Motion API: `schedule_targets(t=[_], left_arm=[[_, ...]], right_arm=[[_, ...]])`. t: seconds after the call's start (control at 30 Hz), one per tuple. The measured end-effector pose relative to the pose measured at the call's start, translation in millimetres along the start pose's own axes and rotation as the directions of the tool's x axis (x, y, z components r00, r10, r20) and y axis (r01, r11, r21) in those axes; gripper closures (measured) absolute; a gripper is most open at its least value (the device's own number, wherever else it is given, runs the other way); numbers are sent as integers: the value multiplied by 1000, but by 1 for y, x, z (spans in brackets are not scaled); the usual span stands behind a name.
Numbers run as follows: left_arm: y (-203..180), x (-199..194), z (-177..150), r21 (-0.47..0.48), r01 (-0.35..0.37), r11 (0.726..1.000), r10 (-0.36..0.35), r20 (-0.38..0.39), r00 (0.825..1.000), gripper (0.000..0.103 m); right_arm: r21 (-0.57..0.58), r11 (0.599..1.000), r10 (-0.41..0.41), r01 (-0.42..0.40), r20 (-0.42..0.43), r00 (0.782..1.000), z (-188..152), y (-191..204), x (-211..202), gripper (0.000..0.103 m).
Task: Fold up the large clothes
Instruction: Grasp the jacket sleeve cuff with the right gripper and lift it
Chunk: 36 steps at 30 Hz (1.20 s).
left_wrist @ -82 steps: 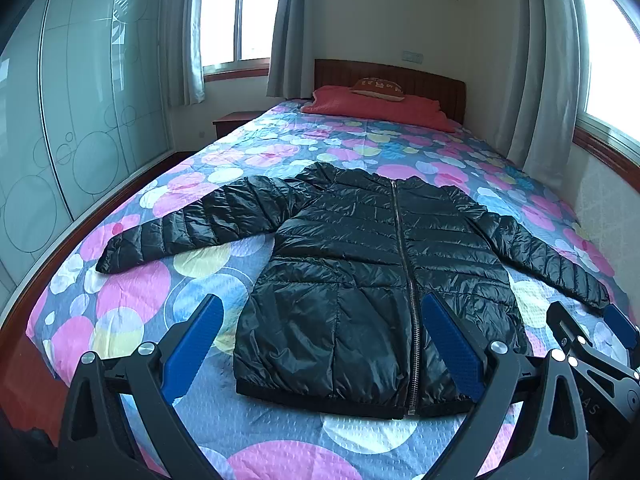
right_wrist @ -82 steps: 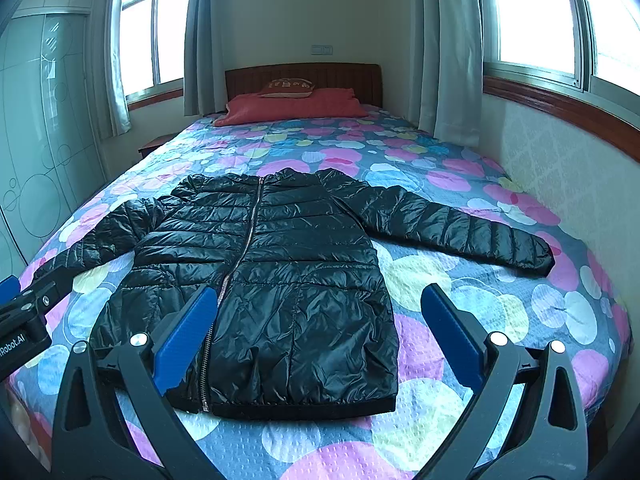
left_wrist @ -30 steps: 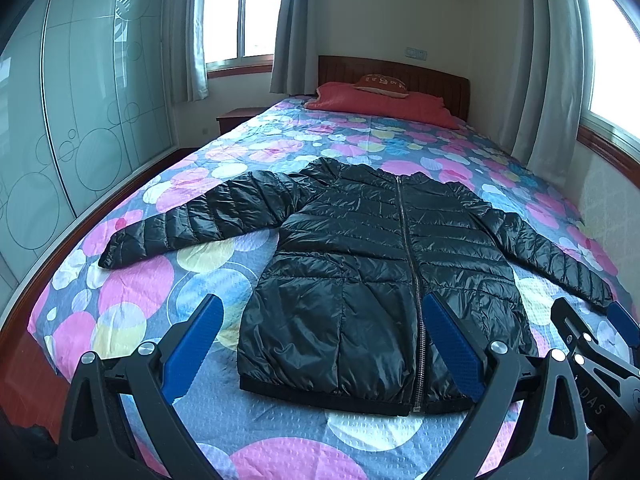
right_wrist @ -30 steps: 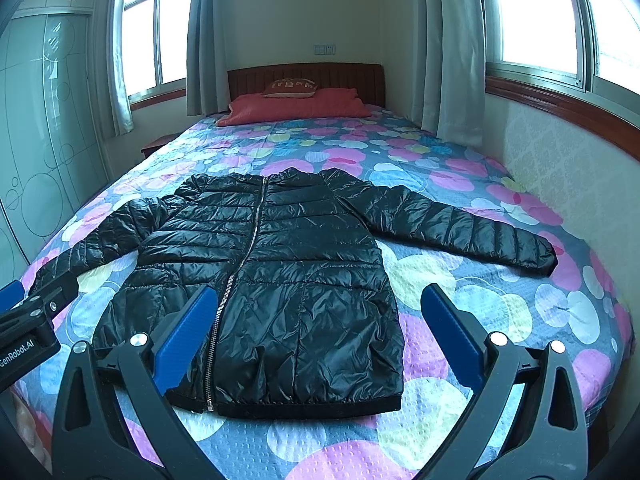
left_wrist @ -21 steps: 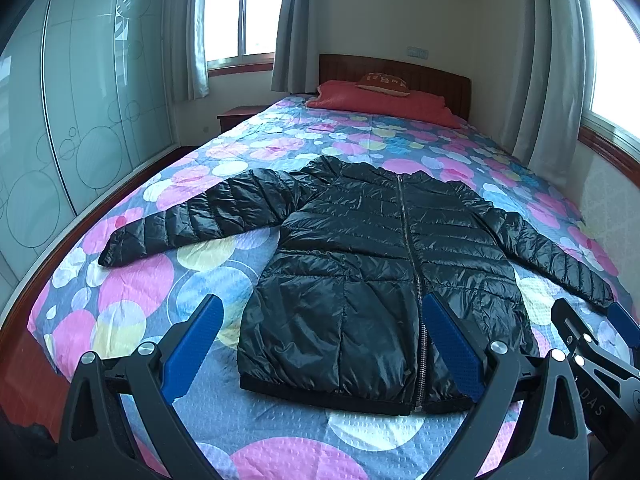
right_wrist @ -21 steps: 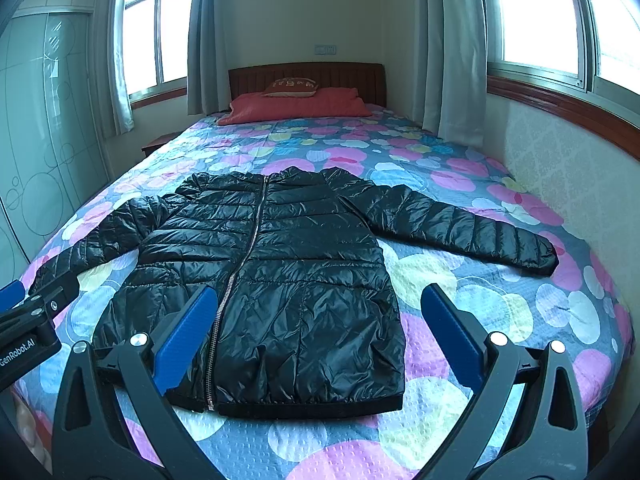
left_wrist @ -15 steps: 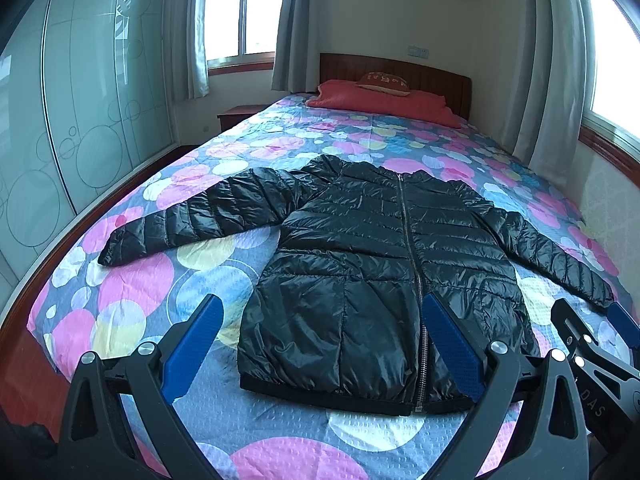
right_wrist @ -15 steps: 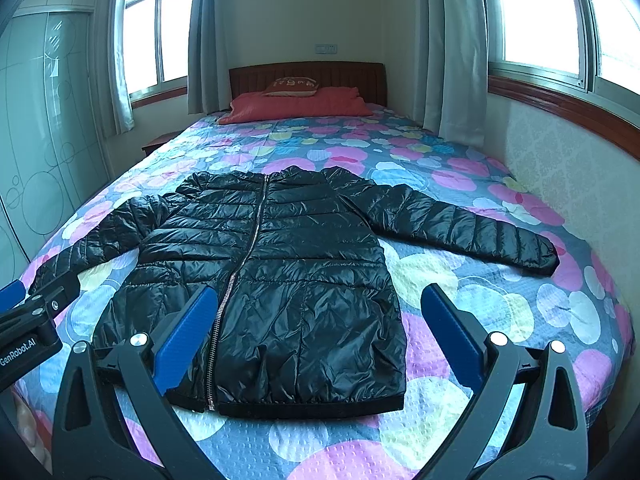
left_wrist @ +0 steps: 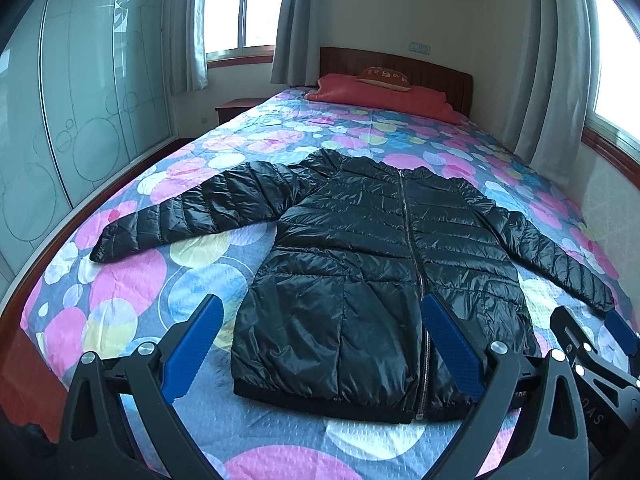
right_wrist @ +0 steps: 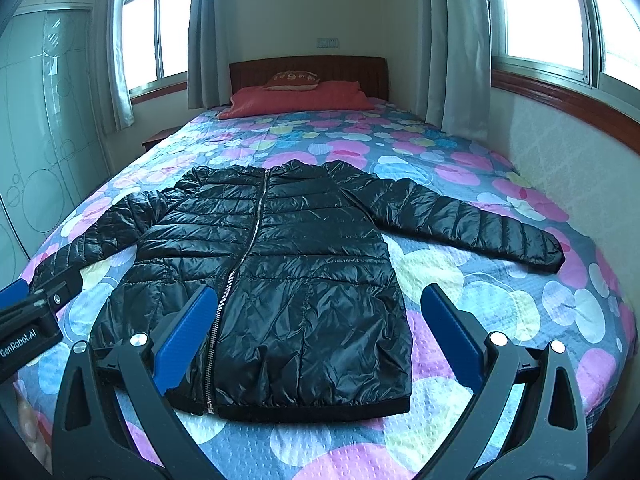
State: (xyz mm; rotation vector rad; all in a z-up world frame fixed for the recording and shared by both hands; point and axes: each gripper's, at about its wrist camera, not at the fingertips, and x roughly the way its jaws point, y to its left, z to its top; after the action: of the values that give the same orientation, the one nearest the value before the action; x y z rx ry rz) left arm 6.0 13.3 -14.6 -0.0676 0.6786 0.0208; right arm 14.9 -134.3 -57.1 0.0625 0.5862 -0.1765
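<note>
Two grippers hover at the near foot of the bed [left_wrist: 132,280] — the left gripper [left_wrist: 320,336] and right gripper [right_wrist: 316,328] both spread wide, holding nothing. A black puffer jacket [right_wrist: 272,280] lies flat, zipped, front up, sleeves stretched left and right — likely laid out ready for folding, not yet begun.

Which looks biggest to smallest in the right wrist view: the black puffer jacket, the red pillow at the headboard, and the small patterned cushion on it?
1. Black puffer jacket, by far the largest.
2. Red pillow.
3. Small patterned cushion, the smallest.

The pillow and cushion lie farther from the camera, so both look smaller than they are.
</note>
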Motion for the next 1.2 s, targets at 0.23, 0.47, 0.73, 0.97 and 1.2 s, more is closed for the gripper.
schedule_targets(t=[0.23, 0.47, 0.73, 0.97, 1.2], left_arm=[[13, 27, 16, -41, -32, 999, 32, -1, 999, 4], [78, 83, 26, -184, -186, 965, 178, -57, 982, 4], [168, 152, 1, -283, -435, 855, 389, -206, 898, 4], [201, 173, -23, -359, -488, 795, 392, -311, 866, 4], [193, 178, -27, -313, -525, 792, 430, -325, 842, 4]], right_arm=[[59, 998, -5, 7, -20, 1000, 9, -33, 25, 2], [279, 959, -39, 49, -41, 998, 20, -130, 71, 2], [659, 741, -87, 130, -99, 991, -11, -305, 139, 37], [821, 564, -86, 89, -49, 995, -41, -377, 172, 37], [886, 464, -101, -13, 67, 993, -55, -402, 191, 26]])
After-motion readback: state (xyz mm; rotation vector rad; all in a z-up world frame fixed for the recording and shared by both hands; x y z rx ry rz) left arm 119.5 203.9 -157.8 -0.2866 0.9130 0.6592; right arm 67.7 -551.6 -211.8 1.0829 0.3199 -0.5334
